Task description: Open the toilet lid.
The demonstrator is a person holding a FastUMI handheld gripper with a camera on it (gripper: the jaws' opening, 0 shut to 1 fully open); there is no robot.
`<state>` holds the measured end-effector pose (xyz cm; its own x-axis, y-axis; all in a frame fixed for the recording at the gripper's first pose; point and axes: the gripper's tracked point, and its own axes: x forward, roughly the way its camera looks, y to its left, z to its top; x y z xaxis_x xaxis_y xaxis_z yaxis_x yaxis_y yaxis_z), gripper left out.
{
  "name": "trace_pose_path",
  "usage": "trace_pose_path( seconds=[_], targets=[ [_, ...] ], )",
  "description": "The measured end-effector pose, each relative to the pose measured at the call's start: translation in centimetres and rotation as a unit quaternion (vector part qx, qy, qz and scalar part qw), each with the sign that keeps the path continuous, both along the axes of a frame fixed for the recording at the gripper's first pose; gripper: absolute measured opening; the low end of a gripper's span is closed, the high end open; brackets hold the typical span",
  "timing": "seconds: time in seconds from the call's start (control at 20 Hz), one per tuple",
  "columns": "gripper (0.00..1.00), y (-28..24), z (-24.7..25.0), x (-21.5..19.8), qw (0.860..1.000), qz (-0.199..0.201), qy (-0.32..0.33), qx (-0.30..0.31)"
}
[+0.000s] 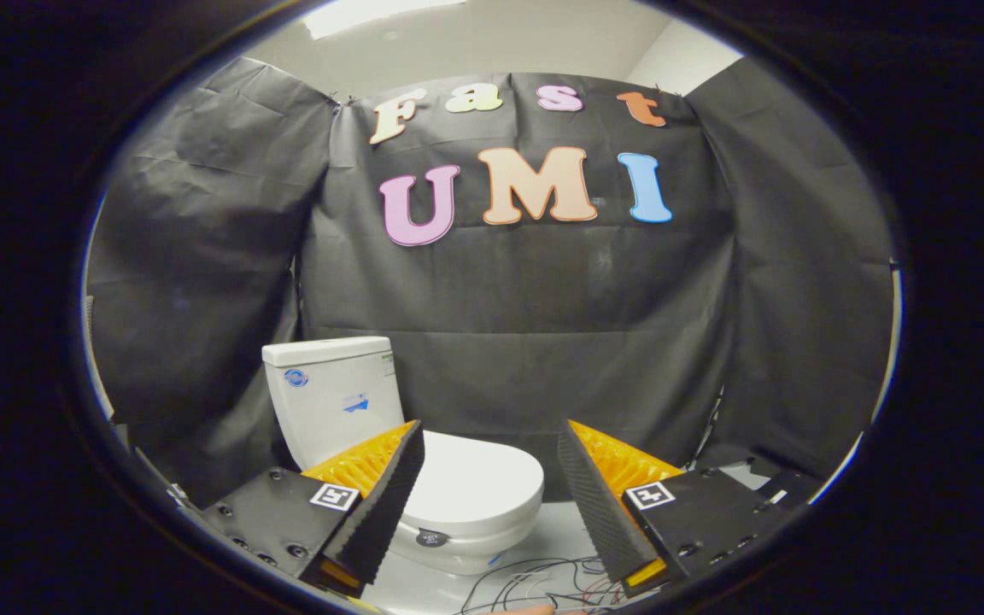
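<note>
A white toilet stands ahead of my gripper, turned so its front faces right. Its lid lies down flat on the bowl, and the white tank rises behind it against the black cloth wall. My two fingers are spread wide apart with nothing between them. The left finger overlaps the lid's near side in the picture; whether it touches the lid I cannot tell. The right finger stands off to the right of the bowl's front edge.
Thin loose wires lie on the pale floor just below the bowl, between my fingers. Black cloth walls close in behind and on both sides. Dark gear sits low at the right by the wall.
</note>
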<state>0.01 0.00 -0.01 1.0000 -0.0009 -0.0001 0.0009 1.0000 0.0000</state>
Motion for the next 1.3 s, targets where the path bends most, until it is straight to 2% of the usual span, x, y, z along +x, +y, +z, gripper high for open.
trace_pose_path(
  seconds=[1.0,1.3],
  targets=[
    [0.97,0.1,-0.1,0.4,1.0,0.002,0.004,-0.002],
    [0.98,1.6,-0.1,5.6,0.999,0.014,0.013,-0.03]
  ],
)
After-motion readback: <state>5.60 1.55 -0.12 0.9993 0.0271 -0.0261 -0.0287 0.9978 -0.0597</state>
